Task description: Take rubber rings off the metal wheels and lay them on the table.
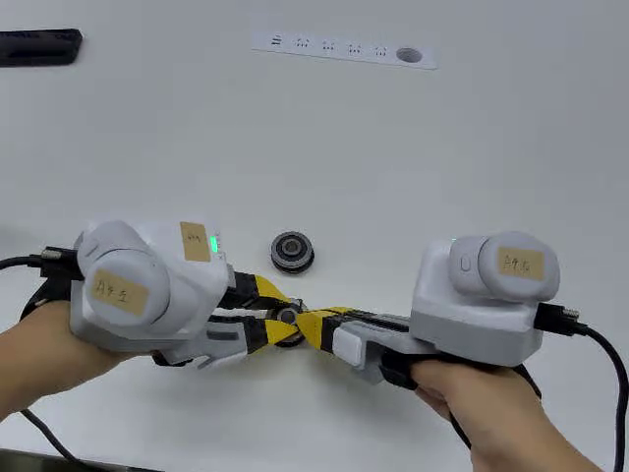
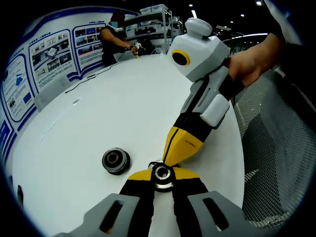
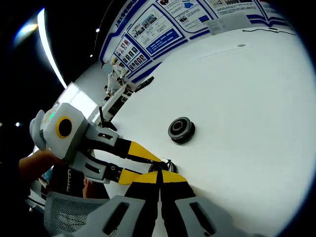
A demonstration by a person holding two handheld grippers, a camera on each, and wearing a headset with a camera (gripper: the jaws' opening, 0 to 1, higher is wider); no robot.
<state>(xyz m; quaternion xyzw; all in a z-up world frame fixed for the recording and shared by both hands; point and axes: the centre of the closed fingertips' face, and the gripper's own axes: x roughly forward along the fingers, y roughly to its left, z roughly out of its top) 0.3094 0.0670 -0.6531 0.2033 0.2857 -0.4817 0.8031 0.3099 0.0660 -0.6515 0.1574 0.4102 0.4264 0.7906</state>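
1. The left gripper was clamped across the rim of a metal wheel. The wheel's flat face looked back along the jaws.
2. The right gripper met that wheel from the opposite side, jaws pressed together and tips touching its far edge. Whether they pinched the rubber ring was too small to tell.
3. The ring would likely need peeling off along the axle, and the right gripper was placed for that.
4. A second wheel lay on the table just beyond the held wheel.

Left tool and right tool tip to tip, left jaws clamped, right jaws together
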